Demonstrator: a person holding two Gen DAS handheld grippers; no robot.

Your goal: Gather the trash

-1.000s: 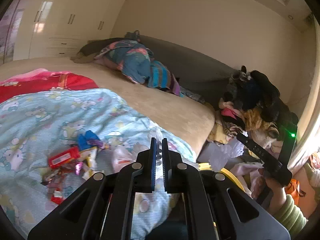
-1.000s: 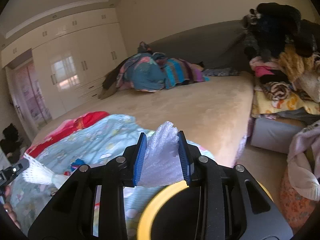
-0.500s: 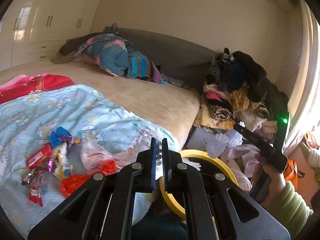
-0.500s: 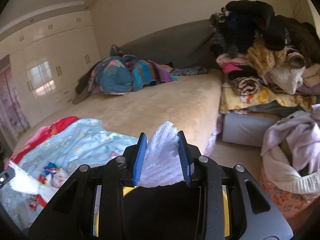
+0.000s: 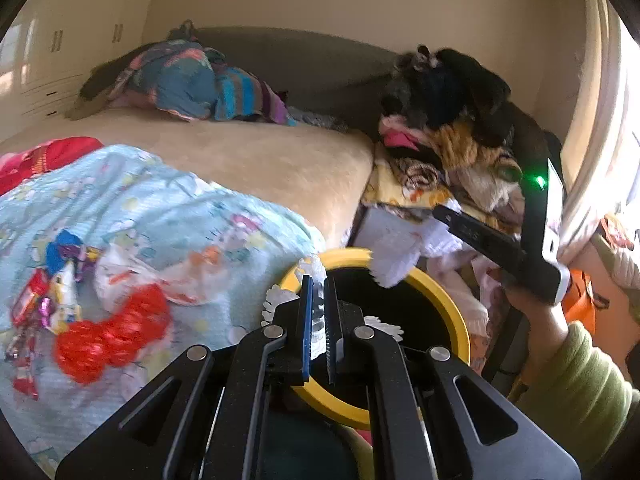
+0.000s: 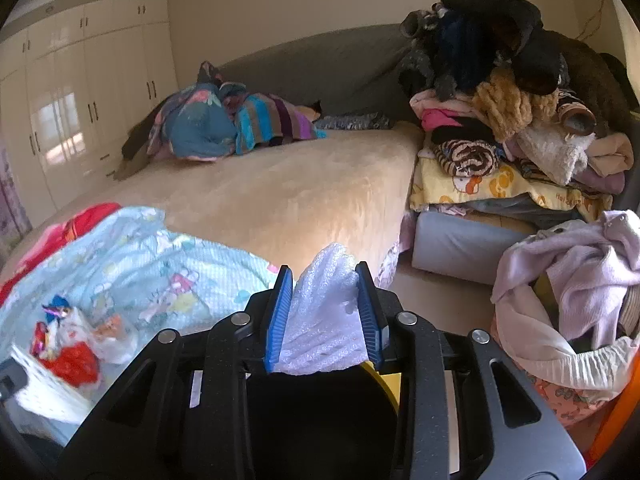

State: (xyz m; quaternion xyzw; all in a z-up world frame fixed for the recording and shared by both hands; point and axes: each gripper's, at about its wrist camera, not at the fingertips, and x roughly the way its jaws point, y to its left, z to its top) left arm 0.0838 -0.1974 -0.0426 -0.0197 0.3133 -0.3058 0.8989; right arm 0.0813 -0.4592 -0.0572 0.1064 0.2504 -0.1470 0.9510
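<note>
You had both pieces over the yellow-rimmed bin at lower centre: your right gripper clamped on white foam wrap, your left gripper pinched nearly closed on a white netted scrap, so release seemed next.

Daylight floods in from the right in the left wrist view, where the curtain is blown out to near white. The room is bright and warm-toned, with soft shadows. In the right wrist view the glossy wardrobe carries a pale window reflection. Both pictures bend strongly at the edges and have black corners. The red wrapper and the white foam are smeared by motion blur; the bed is mildly soft.
</note>
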